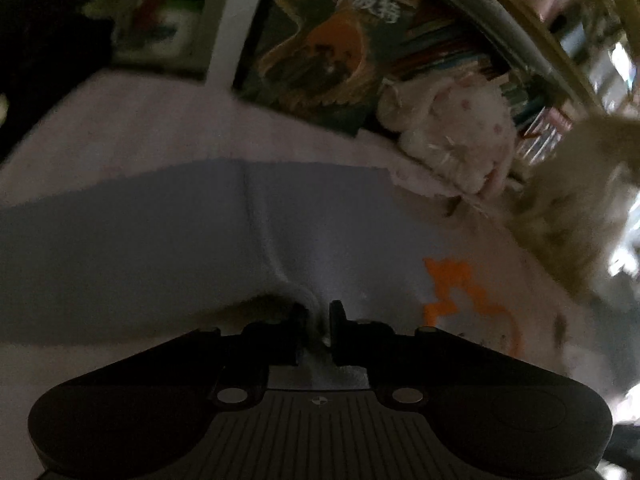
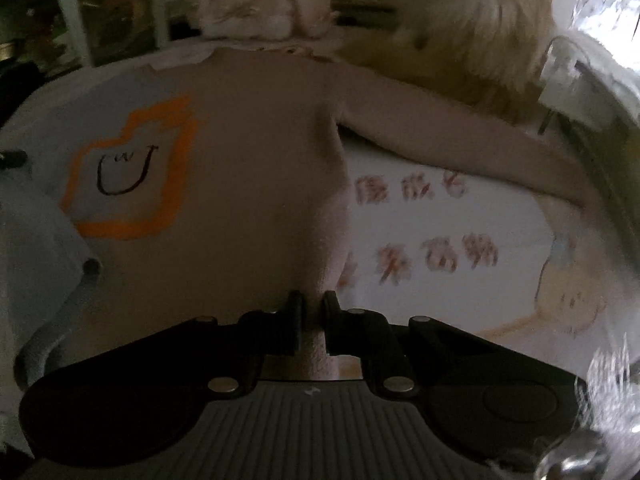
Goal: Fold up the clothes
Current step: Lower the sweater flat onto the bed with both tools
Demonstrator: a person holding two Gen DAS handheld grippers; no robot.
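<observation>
A two-tone top lies flat on the bed, pale blue point(image 1: 160, 240) on one half and beige point(image 2: 256, 184) on the other. An orange outline print with a drawn smile point(image 2: 124, 172) sits on its chest, and one beige sleeve point(image 2: 460, 136) stretches out to the right. My left gripper point(image 1: 319, 312) is shut on a pinched ridge of the blue cloth at its near edge. My right gripper point(image 2: 312, 304) is shut on the near hem of the beige half, with cloth showing between its fingers.
The bed sheet point(image 2: 440, 220) is white with reddish printed characters. A pink-white plush rabbit point(image 1: 452, 136) and a fluffy cream plush point(image 2: 460, 20) lie at the far edge of the top. Behind them stand a large picture book point(image 1: 320, 48) and a shelf of books point(image 1: 460, 52).
</observation>
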